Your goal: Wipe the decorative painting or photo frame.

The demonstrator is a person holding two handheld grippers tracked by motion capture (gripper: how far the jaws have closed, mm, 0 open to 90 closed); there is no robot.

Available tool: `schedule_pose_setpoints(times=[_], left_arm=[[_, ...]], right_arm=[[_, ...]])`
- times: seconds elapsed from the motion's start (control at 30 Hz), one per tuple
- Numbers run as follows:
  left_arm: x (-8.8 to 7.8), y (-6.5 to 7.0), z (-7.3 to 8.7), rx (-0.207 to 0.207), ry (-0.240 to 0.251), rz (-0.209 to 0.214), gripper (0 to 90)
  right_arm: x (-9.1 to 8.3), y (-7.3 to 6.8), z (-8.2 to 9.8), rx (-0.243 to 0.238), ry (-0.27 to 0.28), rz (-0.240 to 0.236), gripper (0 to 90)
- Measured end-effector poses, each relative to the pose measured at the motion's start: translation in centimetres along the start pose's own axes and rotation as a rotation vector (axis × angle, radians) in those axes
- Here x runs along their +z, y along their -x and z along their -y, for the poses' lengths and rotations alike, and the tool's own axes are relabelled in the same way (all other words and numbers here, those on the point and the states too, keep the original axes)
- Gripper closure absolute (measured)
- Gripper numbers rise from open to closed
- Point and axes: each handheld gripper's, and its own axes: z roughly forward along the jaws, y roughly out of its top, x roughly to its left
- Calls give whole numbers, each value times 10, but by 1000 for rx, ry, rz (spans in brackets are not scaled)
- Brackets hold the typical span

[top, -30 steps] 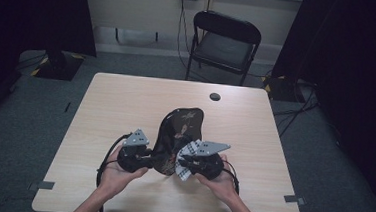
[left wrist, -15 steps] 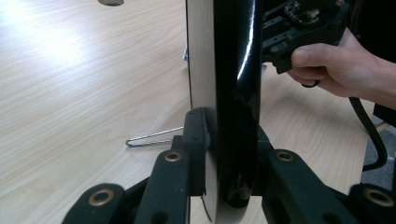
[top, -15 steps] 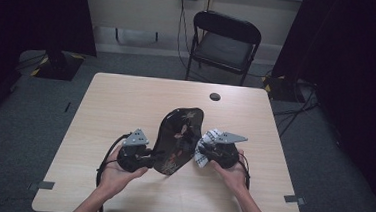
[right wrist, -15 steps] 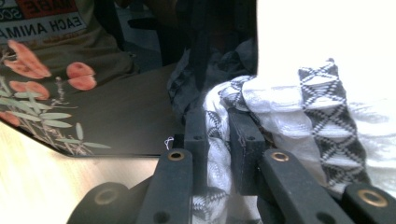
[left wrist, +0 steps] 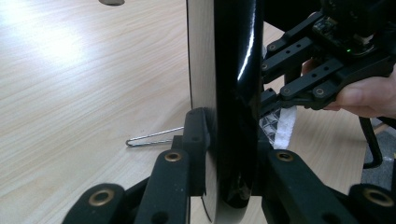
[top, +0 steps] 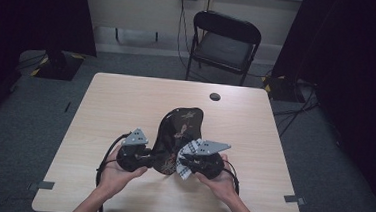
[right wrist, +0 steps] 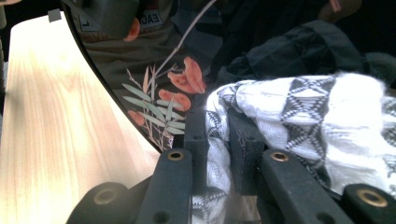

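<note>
A glossy black tray (top: 182, 128) painted with leaves and orange flowers stands tilted up on the wooden table (top: 116, 106). My left gripper (top: 148, 158) is shut on its lower left rim; in the left gripper view the tray (left wrist: 233, 84) runs edge-on between the jaws of my left gripper (left wrist: 229, 140). My right gripper (top: 184, 163) is shut on a white cloth with a black diamond pattern (top: 186, 160), pressed against the tray's lower right face. The right gripper view has that cloth (right wrist: 303, 116) bunched in my right gripper (right wrist: 218, 135) against the painted tray (right wrist: 154, 79). From the left gripper view, the right gripper (left wrist: 280, 100) and cloth (left wrist: 284, 128) sit behind the tray.
A small dark round object (top: 215, 96) lies near the table's far edge. A black folding chair (top: 226, 38) stands behind the table. A thin bent wire (left wrist: 154, 138) lies on the tabletop beside the tray. Bare wood spreads to the left and right of the hands.
The right gripper with the cloth swung up and right along the tray, then came back down to the tray's lower edge. The left gripper and tray stayed put.
</note>
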Motion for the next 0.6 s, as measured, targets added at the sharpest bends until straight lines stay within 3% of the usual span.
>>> schedule_pose_setpoints(times=[0.1, 0.3, 0.43, 0.5, 0.6], left_arm=[[0, 0, 0, 2, 0, -1, 772], [0, -1, 0, 1, 2, 3, 768], [0, 0, 0, 4, -1, 3, 768], [0, -1, 0, 0, 2, 4, 768], [0, 0, 0, 2, 1, 2, 768]], right_arm=[[0, 4, 3, 6, -7, 4, 795], [-1, 29, 18, 68, -45, 105, 795], [-3, 38, 22, 94, -46, 139, 795], [-4, 48, 26, 131, -36, 186, 795], [-4, 47, 27, 131, -42, 190, 795]])
